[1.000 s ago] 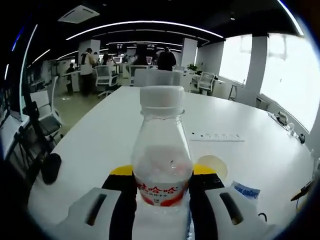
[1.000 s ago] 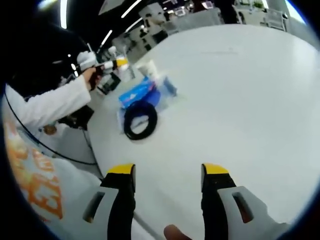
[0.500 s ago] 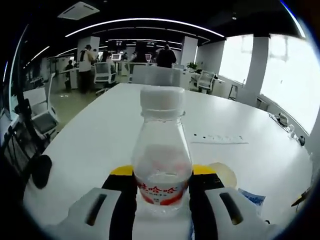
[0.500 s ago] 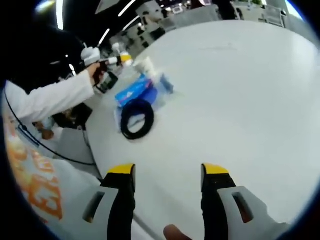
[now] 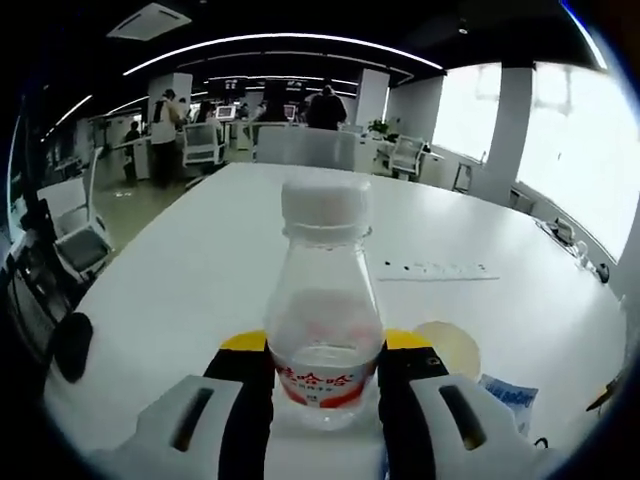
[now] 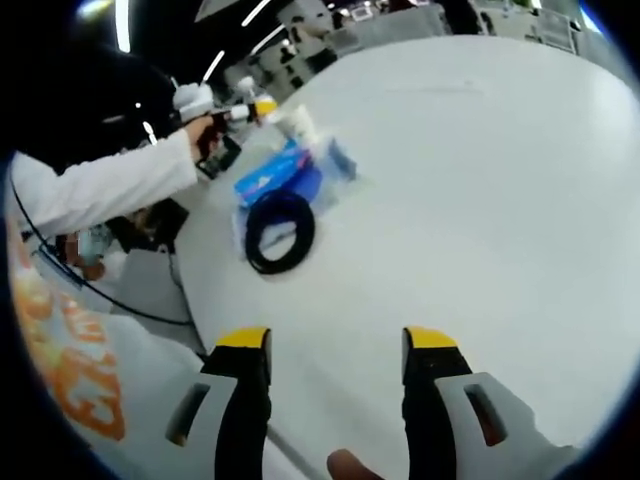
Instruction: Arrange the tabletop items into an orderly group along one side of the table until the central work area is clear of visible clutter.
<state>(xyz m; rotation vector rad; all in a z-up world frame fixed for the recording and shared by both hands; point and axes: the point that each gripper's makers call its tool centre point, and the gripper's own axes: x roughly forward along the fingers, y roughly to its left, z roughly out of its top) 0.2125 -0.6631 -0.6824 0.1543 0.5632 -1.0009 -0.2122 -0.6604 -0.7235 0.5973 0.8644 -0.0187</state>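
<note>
My left gripper (image 5: 324,352) is shut on a small clear plastic bottle (image 5: 323,310) with a white cap and a red label, held upright above the white table (image 5: 220,270). In the right gripper view my right gripper (image 6: 336,345) stands open over bare tabletop with nothing between its jaws. Further off at the table's left edge lie a black coiled cable (image 6: 281,231), a blue packet (image 6: 268,177) and a clear wrapped item. The left gripper (image 6: 240,112) with the bottle shows there too, held by a white-sleeved arm (image 6: 110,188).
A round pale-yellow disc (image 5: 448,345), a blue-printed sachet (image 5: 508,390) and a flat white strip (image 5: 433,269) lie on the table to the right. A black object (image 5: 72,345) sits near the left edge. Office chairs and people stand beyond the table's far end.
The left gripper with the bottle has shifted slightly; the disc and sachet sit a little differently in its view. In the right gripper view the arm and bottle moved slightly up and right.
</note>
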